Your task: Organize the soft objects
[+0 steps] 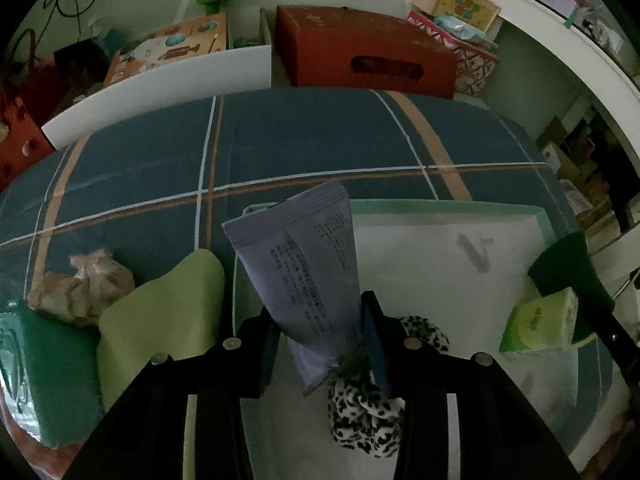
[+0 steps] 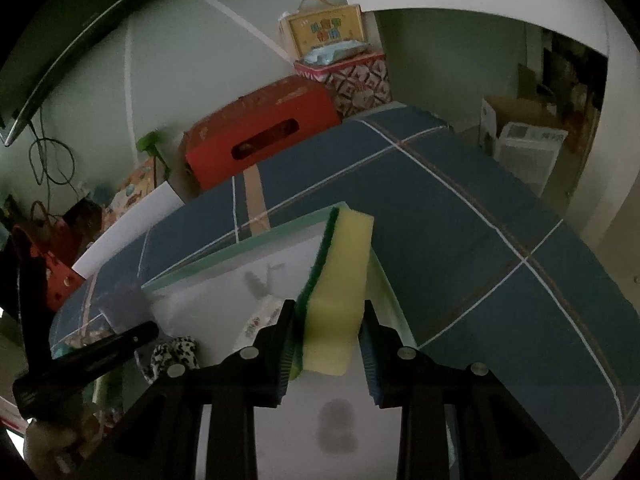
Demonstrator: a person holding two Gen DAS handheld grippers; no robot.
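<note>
My left gripper [image 1: 320, 320] is shut on a pale lavender soft packet [image 1: 304, 264] and holds it upright over the white tray [image 1: 440, 248]. A black-and-white spotted scrunchie [image 1: 360, 412] lies in the tray just below the packet. My right gripper [image 2: 330, 332] is shut on a yellow sponge with a green scouring side [image 2: 340, 280], held above the same tray [image 2: 224, 296]. In the left wrist view the right gripper shows at the right edge with the sponge [image 1: 536, 324]. The scrunchie also shows in the right wrist view [image 2: 176, 354].
The tray sits on a blue plaid cloth [image 1: 320, 140]. Left of the tray lie a light green cloth [image 1: 160, 320], a teal pack [image 1: 44, 376] and a beige pouch [image 1: 84, 284]. A red box [image 1: 364, 52] and patterned boxes [image 1: 468, 56] stand behind.
</note>
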